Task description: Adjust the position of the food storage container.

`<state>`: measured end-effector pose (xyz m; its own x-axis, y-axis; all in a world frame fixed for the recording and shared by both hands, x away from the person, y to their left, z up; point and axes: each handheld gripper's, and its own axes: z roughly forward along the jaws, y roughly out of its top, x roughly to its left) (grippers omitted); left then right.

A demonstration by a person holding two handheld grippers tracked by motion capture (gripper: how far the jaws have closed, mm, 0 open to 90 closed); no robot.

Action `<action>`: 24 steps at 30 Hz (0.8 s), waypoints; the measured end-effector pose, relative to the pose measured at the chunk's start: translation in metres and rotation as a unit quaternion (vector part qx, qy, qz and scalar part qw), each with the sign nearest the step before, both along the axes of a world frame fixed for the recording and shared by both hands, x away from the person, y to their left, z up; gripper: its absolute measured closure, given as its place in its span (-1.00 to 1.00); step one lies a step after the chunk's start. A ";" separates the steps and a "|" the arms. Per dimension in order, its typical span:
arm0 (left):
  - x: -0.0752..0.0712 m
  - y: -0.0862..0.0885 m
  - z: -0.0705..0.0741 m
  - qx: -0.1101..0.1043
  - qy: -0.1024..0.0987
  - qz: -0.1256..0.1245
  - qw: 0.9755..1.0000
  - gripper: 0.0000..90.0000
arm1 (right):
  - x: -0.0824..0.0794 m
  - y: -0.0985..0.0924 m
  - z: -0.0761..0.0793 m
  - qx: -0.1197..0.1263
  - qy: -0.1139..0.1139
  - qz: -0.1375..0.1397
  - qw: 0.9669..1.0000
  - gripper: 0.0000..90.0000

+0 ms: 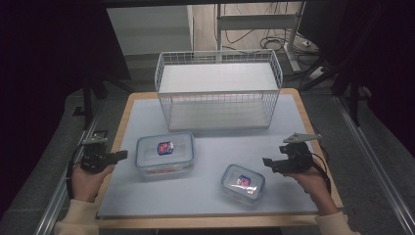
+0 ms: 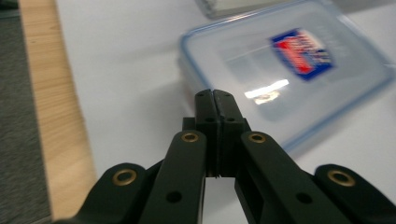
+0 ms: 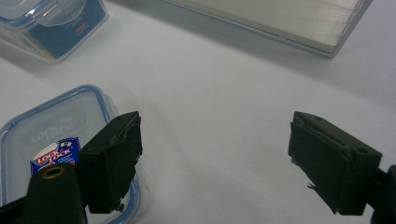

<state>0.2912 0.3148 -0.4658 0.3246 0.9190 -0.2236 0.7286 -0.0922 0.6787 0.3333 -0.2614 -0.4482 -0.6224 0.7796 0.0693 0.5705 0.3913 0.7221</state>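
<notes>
A large clear container (image 1: 165,152) with a blue-rimmed lid and a red-blue label sits at the left of the mat. A smaller matching container (image 1: 242,182) lies nearer the front, right of centre. My left gripper (image 1: 121,155) hovers just left of the large container (image 2: 289,70), and in the left gripper view its jaws are pressed together on nothing (image 2: 215,95). My right gripper (image 1: 267,162) is held to the right of the small container (image 3: 32,140). Its jaws stand wide apart (image 3: 215,140) over bare mat, holding nothing.
A white wire basket (image 1: 219,90) with a flat white floor stands at the back centre of the mat (image 1: 293,127); its base edge (image 3: 280,18) shows ahead of the right gripper. Wooden table edges (image 2: 51,116) frame the mat. Cables and dark frames lie beyond the table.
</notes>
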 end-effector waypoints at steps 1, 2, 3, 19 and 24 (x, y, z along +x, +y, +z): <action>0.010 0.000 -0.005 0.007 0.012 -0.002 1.000 1.00 | 0.000 -0.001 0.001 0.002 0.000 -0.002 1.000 -0.62; 0.015 0.001 -0.008 0.012 0.018 0.000 1.000 1.00 | 0.000 -0.002 0.001 0.003 -0.001 -0.004 1.000 -0.62; 0.015 0.001 -0.008 0.012 0.018 0.000 1.000 1.00 | 0.000 -0.002 0.001 0.003 -0.001 -0.004 1.000 -0.62; 0.047 -0.011 -0.033 0.026 0.059 -0.004 0.998 1.00 | 0.000 -0.002 -0.002 -0.005 0.001 -0.008 1.000 -0.62; 0.047 -0.017 -0.035 0.025 0.056 -0.005 0.998 1.00 | -0.001 0.002 -0.001 -0.005 -0.001 -0.003 1.000 -0.62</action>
<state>0.3380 0.2975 -0.5008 0.3092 0.9270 -0.2123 0.7988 -0.1321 0.5869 0.3325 -0.2596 -0.4488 -0.6178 0.7840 0.0601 0.5721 0.3958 0.7184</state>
